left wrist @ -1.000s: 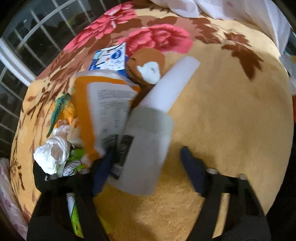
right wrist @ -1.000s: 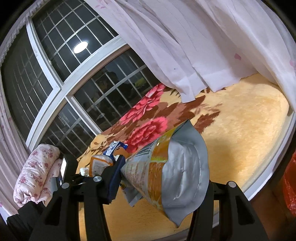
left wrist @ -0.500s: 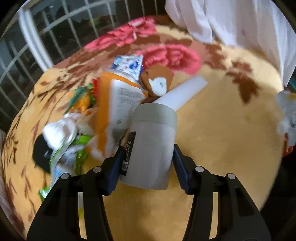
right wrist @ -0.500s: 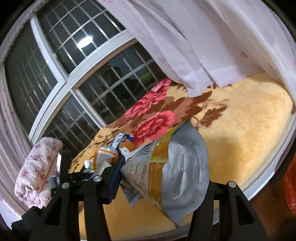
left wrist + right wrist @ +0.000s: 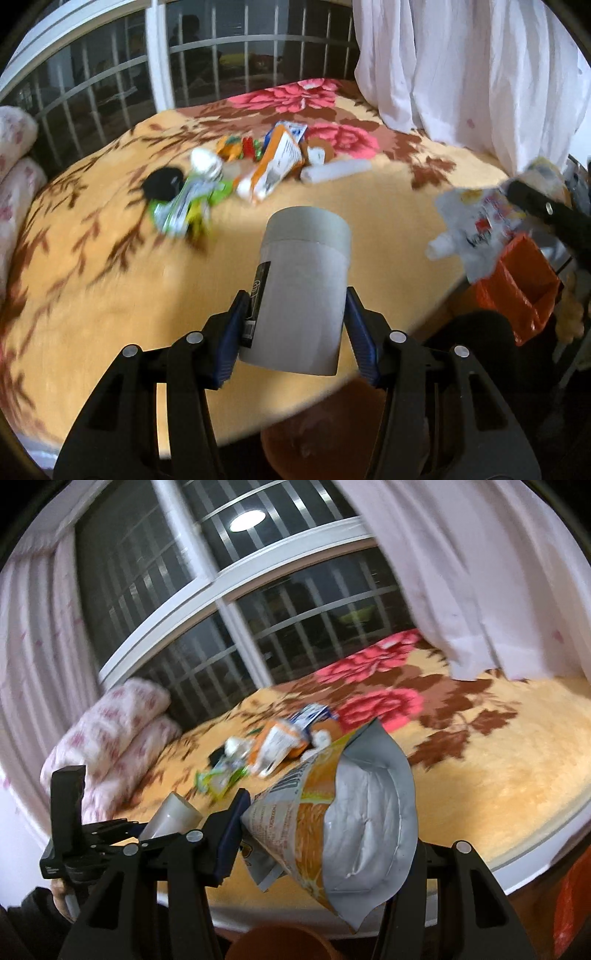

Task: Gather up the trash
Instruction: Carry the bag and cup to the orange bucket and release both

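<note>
My left gripper is shut on a grey cylindrical tube and holds it above the yellow floral blanket. My right gripper is shut on an orange and silver snack bag, lifted above the bed edge; that bag also shows in the left wrist view. A pile of trash lies further back on the blanket: an orange carton, a white tube, green wrappers, a black lid and crumpled paper.
An orange bag-lined bin stands off the bed at the right. White curtains hang at the back right. A barred window runs behind the bed. Pink patterned pillows lie at the left. A brown round object sits below the bed edge.
My left gripper closed on the grey tube, lifted it and pulled it back from the trash pile toward the bed edge. The right gripper kept hold of the snack bag and swung slightly.
</note>
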A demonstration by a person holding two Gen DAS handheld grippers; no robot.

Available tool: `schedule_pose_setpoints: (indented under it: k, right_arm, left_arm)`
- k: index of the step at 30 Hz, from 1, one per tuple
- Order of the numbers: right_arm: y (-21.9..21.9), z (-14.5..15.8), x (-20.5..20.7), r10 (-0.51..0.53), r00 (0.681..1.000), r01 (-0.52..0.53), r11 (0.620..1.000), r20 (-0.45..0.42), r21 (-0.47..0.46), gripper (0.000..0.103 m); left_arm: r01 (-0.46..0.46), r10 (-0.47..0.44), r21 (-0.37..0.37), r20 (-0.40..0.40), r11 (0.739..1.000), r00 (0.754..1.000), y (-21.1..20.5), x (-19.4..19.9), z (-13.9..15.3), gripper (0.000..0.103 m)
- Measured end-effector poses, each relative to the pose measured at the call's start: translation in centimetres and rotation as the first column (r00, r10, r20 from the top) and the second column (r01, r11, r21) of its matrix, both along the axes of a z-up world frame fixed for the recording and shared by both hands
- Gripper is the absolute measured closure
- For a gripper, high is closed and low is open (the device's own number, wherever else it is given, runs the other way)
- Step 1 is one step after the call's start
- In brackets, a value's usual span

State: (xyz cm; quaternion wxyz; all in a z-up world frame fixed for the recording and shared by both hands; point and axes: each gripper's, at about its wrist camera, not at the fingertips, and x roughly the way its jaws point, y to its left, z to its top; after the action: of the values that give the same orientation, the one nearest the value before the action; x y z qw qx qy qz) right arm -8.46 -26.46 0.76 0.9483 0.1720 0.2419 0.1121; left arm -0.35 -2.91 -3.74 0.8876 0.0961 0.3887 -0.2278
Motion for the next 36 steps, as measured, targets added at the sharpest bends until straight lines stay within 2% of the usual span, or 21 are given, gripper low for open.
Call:
schedule_pose_setpoints:
  k: [3, 7, 14, 17, 20, 25, 28, 34, 36]
  right_arm:
    - [1.3, -0.4, -0.9, 0.058, 0.998, -0.059, 0.998, -0.032, -0.037, 0.051]
    - [3.3, -1.8, -2.7, 0.136, 0.986, -0.145, 0.985, -0.098, -0.092, 0.051]
    - [7.4, -8.0, -4.4, 0.213, 0.934, -0.267, 0.95, -0.287, -0.162, 0.051]
    - [9.0, -11.2, -3.6, 0.203, 0.906, -0.289, 0.938, -0.372, -0.193, 0.051]
    - [10.3, -15.0, -1.5, 0.179, 0.861, -0.3, 0.934, -0.475, -0.193, 0.051]
    - [12.1, -19.5, 0.6, 0.151, 0.819, -0.317, 0.923, -0.554, -0.217, 0.051]
    - [12.6, -21.5, 1.4, 0.152, 0.788, -0.326, 0.925, -0.596, -0.196, 0.051]
    - [12.7, -24.3, 2.5, 0.121, 0.738, -0.317, 0.931, -0.664, -0.182, 0.049]
    - [12.7, -25.0, 2.7, 0.116, 0.717, -0.316, 0.933, -0.687, -0.173, 0.049]
  left_arm:
    - [-0.01, 0.01, 0.016, -0.01, 1.0, 1.0, 1.1, -2.5, -1.3, 0.053]
    - [-0.009, 0.009, 0.0, -0.064, 1.0, 0.998, 2.7, -5.4, -3.9, 0.053]
    - [-0.009, 0.02, 0.053, -0.202, 0.999, 0.979, 3.2, -7.6, -11.3, 0.053]
    - [0.0, 0.024, 0.087, -0.281, 0.996, 0.959, 2.6, -7.0, -14.7, 0.053]
    - [0.005, 0.043, 0.132, -0.362, 0.991, 0.931, 2.1, -5.6, -18.0, 0.053]
    - [-0.005, 0.087, 0.185, -0.44, 0.983, 0.894, 1.9, -3.5, -22.1, 0.053]
    - [0.008, 0.091, 0.203, -0.474, 0.979, 0.876, 1.6, -2.8, -23.5, 0.053]
    - [0.042, 0.093, 0.252, -0.5, 0.967, 0.861, 0.3, -2.5, -25.1, 0.052]
    - [0.049, 0.099, 0.28, -0.492, 0.959, 0.865, 0.3, -2.0, -25.5, 0.044]
